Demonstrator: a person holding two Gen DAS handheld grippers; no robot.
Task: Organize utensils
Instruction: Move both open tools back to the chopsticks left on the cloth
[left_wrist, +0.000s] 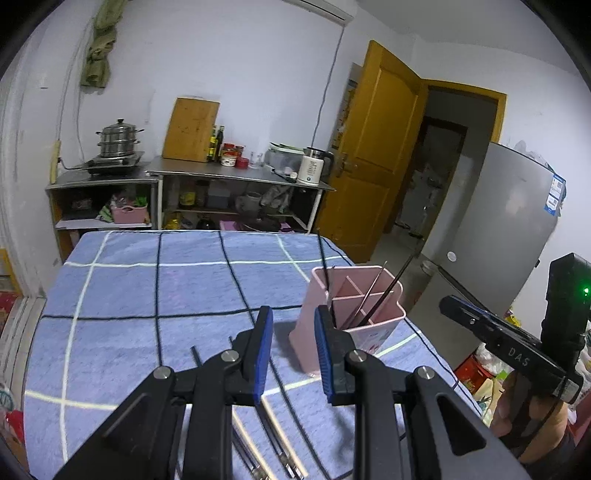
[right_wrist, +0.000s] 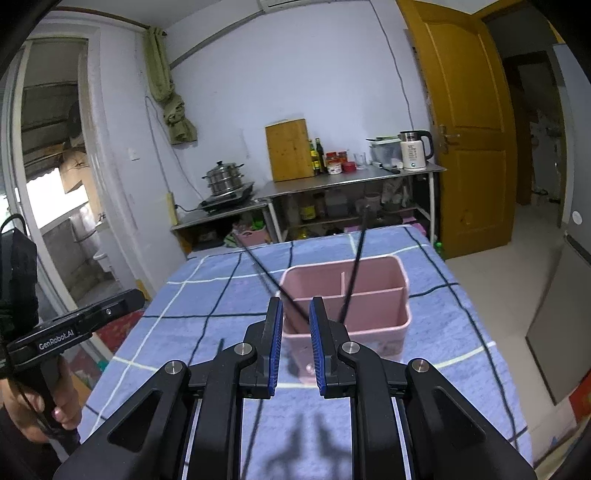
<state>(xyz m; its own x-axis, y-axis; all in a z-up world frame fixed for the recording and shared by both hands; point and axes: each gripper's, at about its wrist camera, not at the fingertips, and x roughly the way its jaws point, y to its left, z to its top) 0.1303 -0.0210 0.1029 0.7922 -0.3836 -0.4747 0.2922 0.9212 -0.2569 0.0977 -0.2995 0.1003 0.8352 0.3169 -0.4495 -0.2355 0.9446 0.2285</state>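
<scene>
Work surface: table covered by blue checked cloth, white and black grid lines. Pink divided utensil holder upright near right edge of cloth, black chopsticks leaning inside. More chopsticks flat on cloth beneath left gripper; fingers apart, nothing between. Right gripper aimed at holder; fingers apart, narrow gap, nothing clamped. Behind table: steel counter with cutting board, kettle, bottles, jars; stacked steamer pot on stove. Right of counter: yellow door open, grey refrigerator. White walls.
</scene>
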